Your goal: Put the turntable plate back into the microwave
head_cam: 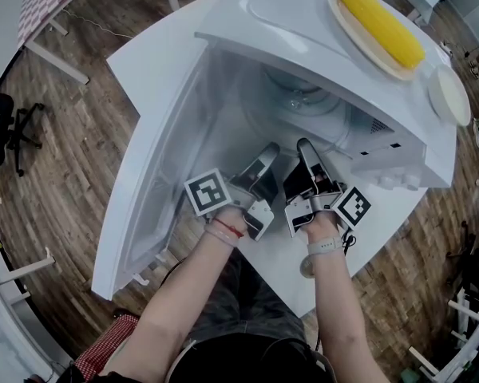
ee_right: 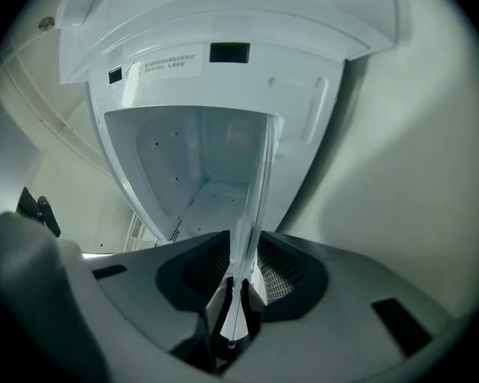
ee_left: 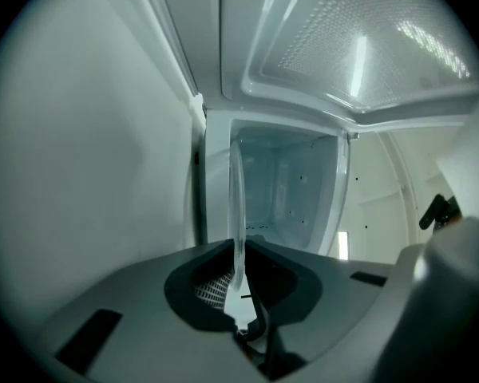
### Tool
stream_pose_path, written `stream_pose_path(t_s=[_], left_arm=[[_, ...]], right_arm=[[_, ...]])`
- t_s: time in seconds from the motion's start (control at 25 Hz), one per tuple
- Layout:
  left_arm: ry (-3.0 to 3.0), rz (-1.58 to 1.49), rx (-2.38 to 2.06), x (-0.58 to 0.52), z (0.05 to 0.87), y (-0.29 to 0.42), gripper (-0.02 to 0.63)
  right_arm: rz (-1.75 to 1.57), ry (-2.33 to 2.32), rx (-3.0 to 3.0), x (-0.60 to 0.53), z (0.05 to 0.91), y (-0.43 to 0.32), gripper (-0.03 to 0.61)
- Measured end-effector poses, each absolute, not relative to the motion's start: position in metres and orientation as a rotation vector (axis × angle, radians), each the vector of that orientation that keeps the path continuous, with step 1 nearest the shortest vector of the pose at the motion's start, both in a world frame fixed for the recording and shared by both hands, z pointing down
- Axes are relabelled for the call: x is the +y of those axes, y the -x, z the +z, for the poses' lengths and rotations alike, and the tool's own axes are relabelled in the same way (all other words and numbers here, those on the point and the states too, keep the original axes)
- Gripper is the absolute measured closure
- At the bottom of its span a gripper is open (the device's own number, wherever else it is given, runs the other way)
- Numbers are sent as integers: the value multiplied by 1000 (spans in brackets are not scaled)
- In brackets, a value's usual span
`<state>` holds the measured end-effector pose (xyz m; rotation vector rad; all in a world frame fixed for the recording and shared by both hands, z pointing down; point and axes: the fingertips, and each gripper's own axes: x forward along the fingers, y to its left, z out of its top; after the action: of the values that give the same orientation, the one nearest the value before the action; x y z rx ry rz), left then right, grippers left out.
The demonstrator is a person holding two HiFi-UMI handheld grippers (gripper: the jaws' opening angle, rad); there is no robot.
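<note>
Edgewise, plate (ee_left: 238,206) pinched, left gripper (head_cam: 267,155), right gripper (head_cam: 306,152)

Ahead of both grippers: white microwave cavity (head_cam: 247,126) open, room to pass inward. Swung-out white microwave door (head_cam: 156,190) stands close along the left gripper's (head_cam: 270,150) left side. Right gripper (head_cam: 306,146) just beside it, narrow gap. Clear glass turntable plate (ee_left: 238,206), clamped edge-on in both, fills the space ahead of the jaws.
</note>
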<state>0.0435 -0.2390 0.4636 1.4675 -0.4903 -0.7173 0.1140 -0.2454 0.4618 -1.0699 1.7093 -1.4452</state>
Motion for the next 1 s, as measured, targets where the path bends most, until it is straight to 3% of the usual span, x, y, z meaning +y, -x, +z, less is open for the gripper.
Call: stream_pose_path(t_s=[0.56, 0.76, 1.0], left_arm=[[-1428, -773, -523, -255, 464, -38, 568], [-1434, -764, -525, -260, 464, -41, 568], [-1503, -719, -530, -260, 462, -46, 568]], right_arm=[[-1524, 1121, 2044, -222, 460, -79, 476], [-1510, 1252, 2165, -222, 469, -78, 549], [-1385, 1501, 2419, -229, 478, -81, 557]])
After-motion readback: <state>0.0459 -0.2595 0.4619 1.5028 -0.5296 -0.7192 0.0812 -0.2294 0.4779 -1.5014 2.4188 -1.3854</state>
